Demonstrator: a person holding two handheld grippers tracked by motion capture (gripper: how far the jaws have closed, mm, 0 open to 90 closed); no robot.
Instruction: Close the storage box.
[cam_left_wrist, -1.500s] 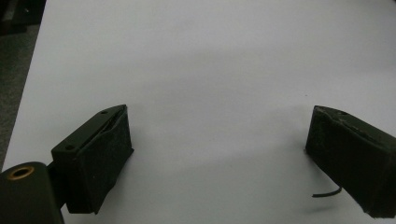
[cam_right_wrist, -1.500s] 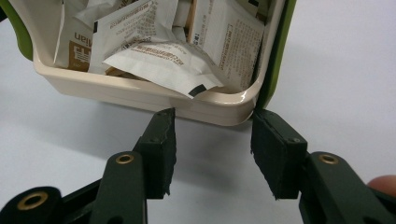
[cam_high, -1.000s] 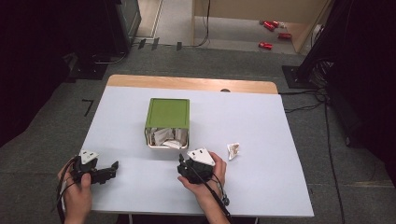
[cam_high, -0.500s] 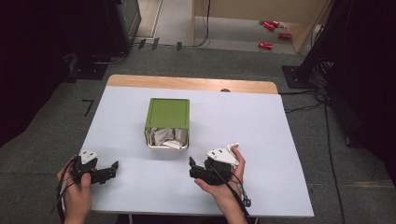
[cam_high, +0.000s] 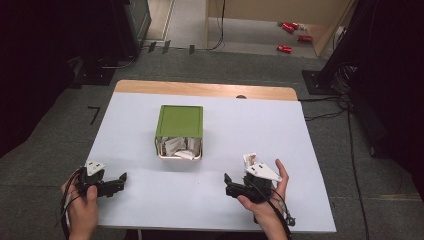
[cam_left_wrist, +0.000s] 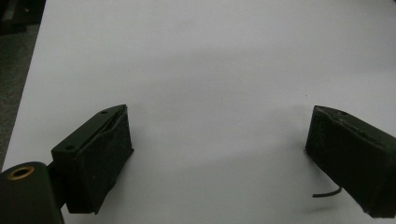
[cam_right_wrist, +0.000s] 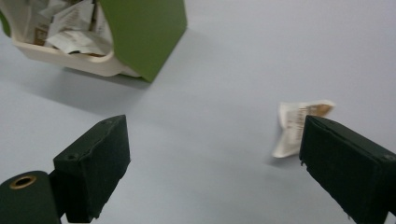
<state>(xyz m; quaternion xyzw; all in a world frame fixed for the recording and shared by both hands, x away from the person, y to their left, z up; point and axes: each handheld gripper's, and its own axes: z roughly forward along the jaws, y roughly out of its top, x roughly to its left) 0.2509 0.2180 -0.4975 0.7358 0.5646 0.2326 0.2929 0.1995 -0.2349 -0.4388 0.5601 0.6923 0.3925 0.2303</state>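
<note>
While jaws gape, right gripper (cam_high: 229, 184) beside crumpled paper (cam_right_wrist: 299, 123), near table edge (cam_high: 320, 190).

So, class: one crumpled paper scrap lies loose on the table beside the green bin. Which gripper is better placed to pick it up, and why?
The right gripper. The scrap lies just past one of its open fingers, right by that hand. The left gripper, also open, sits at the table's far left corner with bare table ahead.

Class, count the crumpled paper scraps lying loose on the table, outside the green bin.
1: the paper scrap lies by the right gripper. Others sit inside the green bin; some may be hidden there.
</note>
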